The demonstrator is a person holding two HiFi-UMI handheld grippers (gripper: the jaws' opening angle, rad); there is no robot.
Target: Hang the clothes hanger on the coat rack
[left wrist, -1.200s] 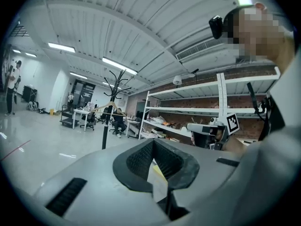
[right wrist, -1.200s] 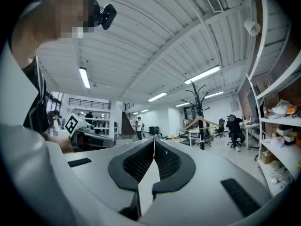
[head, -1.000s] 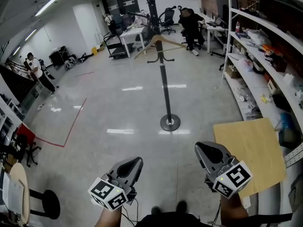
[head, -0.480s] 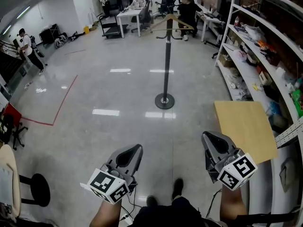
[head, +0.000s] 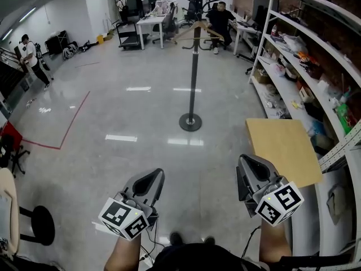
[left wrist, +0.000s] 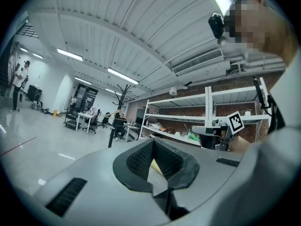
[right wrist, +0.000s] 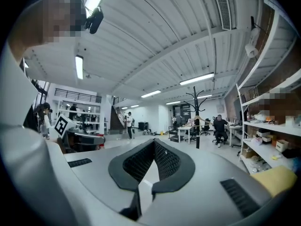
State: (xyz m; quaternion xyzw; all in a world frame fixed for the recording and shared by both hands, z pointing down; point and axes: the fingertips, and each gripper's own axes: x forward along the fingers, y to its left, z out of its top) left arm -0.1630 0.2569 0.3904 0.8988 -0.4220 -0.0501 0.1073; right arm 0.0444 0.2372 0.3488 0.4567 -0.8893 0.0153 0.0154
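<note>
A wooden clothes hanger [head: 197, 28] hangs on the black coat rack [head: 194, 66], which stands on a round base in the middle of the floor. The hanger [right wrist: 197, 119] and the rack [right wrist: 196, 108] also show far off in the right gripper view. In the left gripper view the rack [left wrist: 123, 89] is small and distant. My left gripper [head: 155, 175] and right gripper [head: 243, 162] are held low near my body, far from the rack. Both are shut with nothing in them, as the left gripper [left wrist: 154, 149] and the right gripper [right wrist: 154, 147] show close up.
A light wooden tabletop [head: 282, 148] is just ahead of my right gripper. Cluttered white shelves [head: 304, 78] line the right wall. A black stool [head: 42, 224] stands at the left. Desks with a seated person [head: 217, 18] lie behind the rack, and a person [head: 31, 52] stands far left.
In the head view the rack has shifted up and a little left, so it sits farther off. Both grippers stay shut and low.
</note>
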